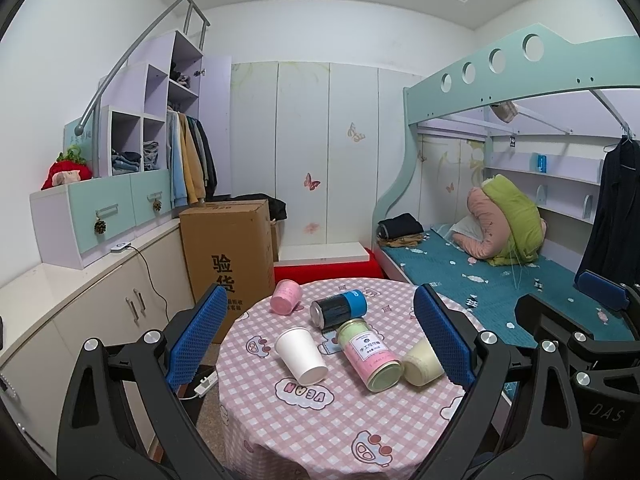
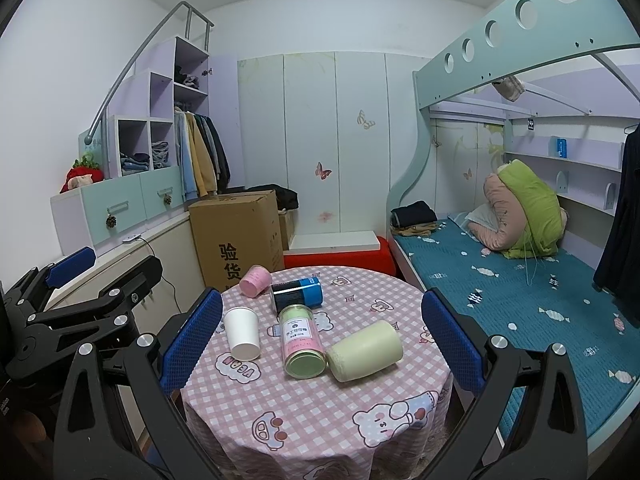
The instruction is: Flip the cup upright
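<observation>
A white paper cup lies on its side on the round table with the pink checked cloth. A pale yellow cup lies on its side beside a tipped pink-and-green jar. A pink cup and a dark can with a blue band lie farther back. My left gripper is open and empty, held above the table's near side. My right gripper is open and empty too.
A cardboard box stands behind the table on the left, next to low cabinets. A bunk bed with a blue sheet runs along the right. The other gripper shows at each view's edge, the right one and the left one.
</observation>
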